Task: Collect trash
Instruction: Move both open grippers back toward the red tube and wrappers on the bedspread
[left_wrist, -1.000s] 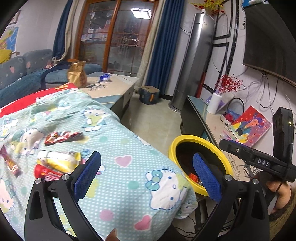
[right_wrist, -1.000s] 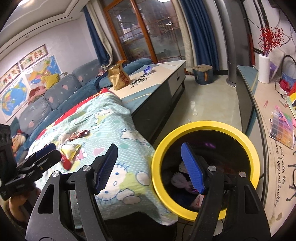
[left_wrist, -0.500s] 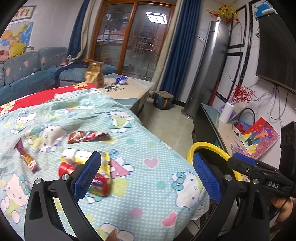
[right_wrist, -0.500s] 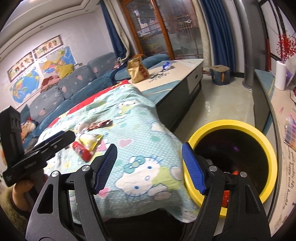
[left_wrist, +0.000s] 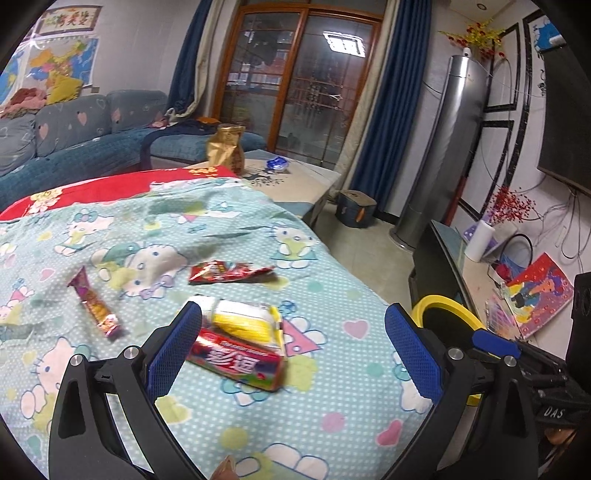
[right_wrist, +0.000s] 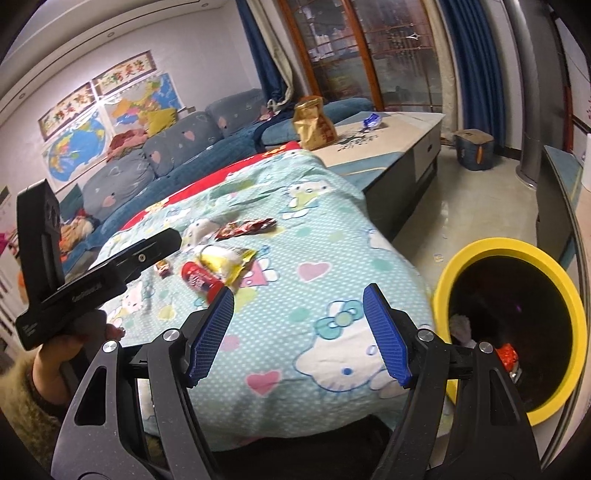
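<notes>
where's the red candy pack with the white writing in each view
Left wrist view: the red candy pack lies low and centre-left on the blanket, just beside the left pad of the open left gripper.
Right wrist view: it sits left of centre, beyond the left pad of the open right gripper.
Shared landmark: the yellow wrapper touching its far side in both views.
</notes>
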